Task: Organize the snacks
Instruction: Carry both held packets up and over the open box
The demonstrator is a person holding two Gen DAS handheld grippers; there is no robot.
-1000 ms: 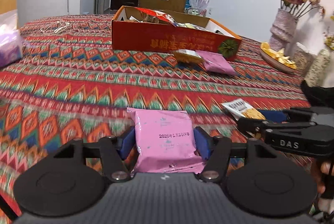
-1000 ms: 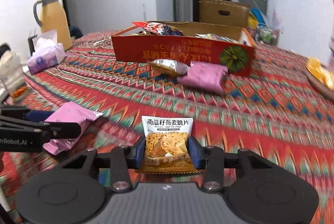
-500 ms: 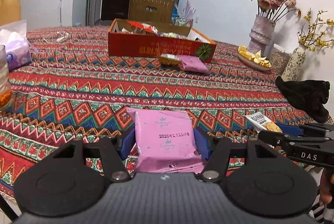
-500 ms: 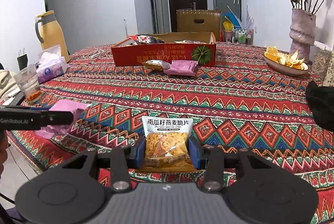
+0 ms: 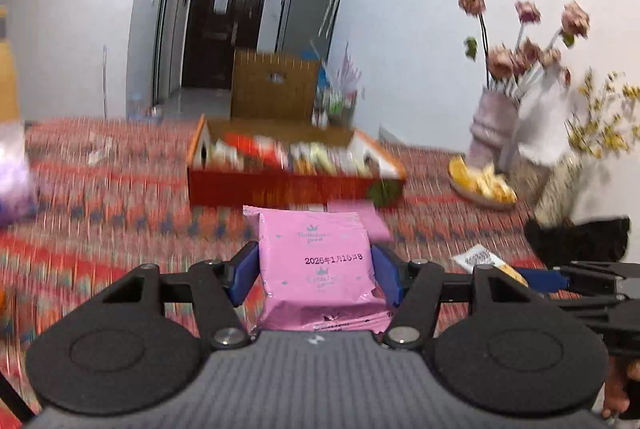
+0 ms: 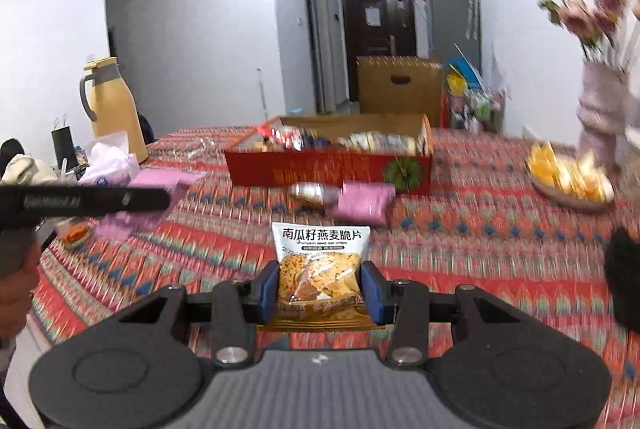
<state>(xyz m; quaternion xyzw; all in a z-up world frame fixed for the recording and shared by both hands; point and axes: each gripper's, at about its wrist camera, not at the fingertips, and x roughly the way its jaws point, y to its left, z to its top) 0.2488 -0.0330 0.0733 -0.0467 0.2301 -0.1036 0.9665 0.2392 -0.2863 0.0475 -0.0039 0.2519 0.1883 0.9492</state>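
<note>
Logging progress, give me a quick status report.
Left gripper shut on pink packet. Right gripper shut on oat crisps packet. Red snack box ahead, two loose packets before it.

Smeared by motion across the middle of the left wrist view: patterned tablecloth, its zigzags unreadable. Blurred too, the packets inside the red box; no labels legible, printing on its front wall lost. Behind the held pink packet, a second pink packet mostly covered. At right edge, the oat crisp packet half hidden by a gripper finger.

In the right wrist view, streaked at centre: silver packet and pink one before the box. At left, pink packet crossed by a black finger, lettering on it illegible. Cut off at right edge: vase, dark fuzzy object. Cropped at lower left: a hand.
</note>
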